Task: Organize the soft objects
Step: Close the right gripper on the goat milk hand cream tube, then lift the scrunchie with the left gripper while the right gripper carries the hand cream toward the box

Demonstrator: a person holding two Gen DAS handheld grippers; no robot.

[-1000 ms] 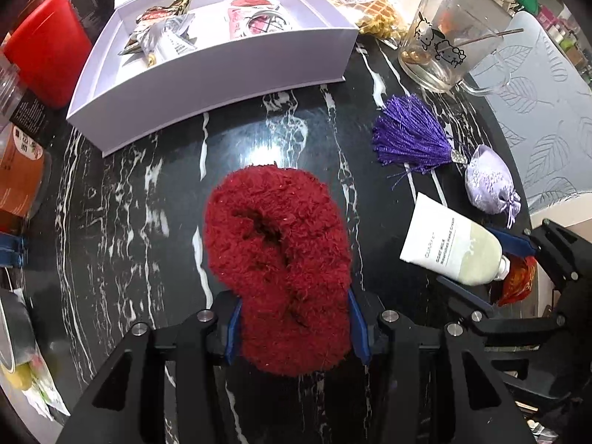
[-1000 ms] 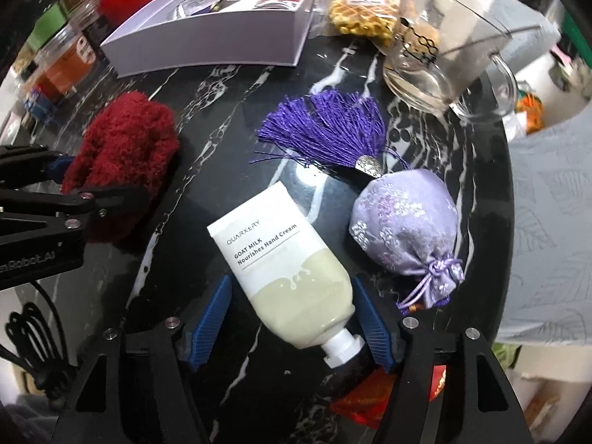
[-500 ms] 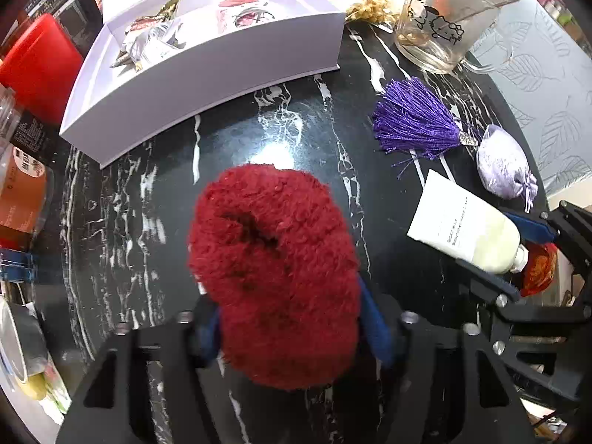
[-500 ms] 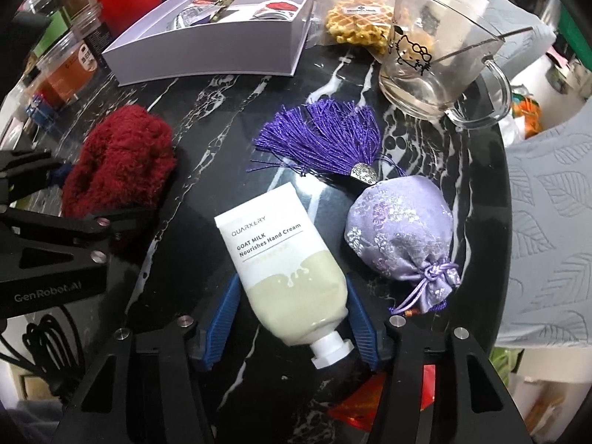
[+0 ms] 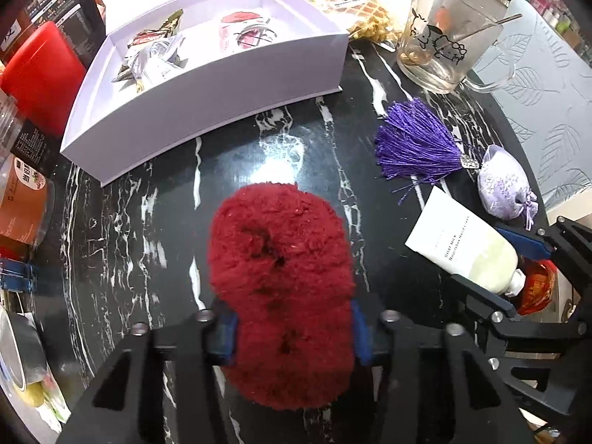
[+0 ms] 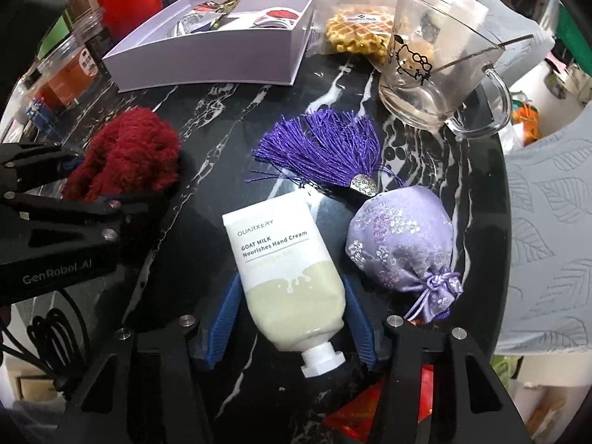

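L tool (image 5: pixel 292 329) is clenching 1 red puff (image 5: pixel 281 281), blue pads pressing into its lower half; the puff is sitting at 6 o'clock in the L view, over the black counter (image 5: pixel 148 192). In the R view the same puff (image 6: pixel 125 155) is showing at 9 o'clock.

R tool (image 6: pixel 292 318) is straddling 1 cream tube (image 6: pixel 285 266), cap toward the camera, a blue pad (image 6: pixel 225 314) lying along each side of it w/ no gap showing; can't tell how hard they're pressing. The tube is lying on the counter at 6 o'clock of that view.

1 purple tassel (image 6: pixel 325 148) is fanning out toward 11 o'clock, its metal cap touching 1 lilac pouch (image 6: pixel 403 236) just beside the tube at 3 o'clock.

Containers: 1 white box (image 5: pixel 207 92) is sitting open at 12 o'clock in the L view, holding approx. 2 clusters of wrapped packets (image 5: pixel 155 55); exact count can't be told. 1 glass mug (image 6: pixel 436 74) is standing at 1 o'clock w/ a thin metal stick leaning in it. 1 bagged waffle (image 6: pixel 355 33) is lying btwn box & mug. 1 red can (image 5: pixel 40 77) is standing at 10 o'clock.
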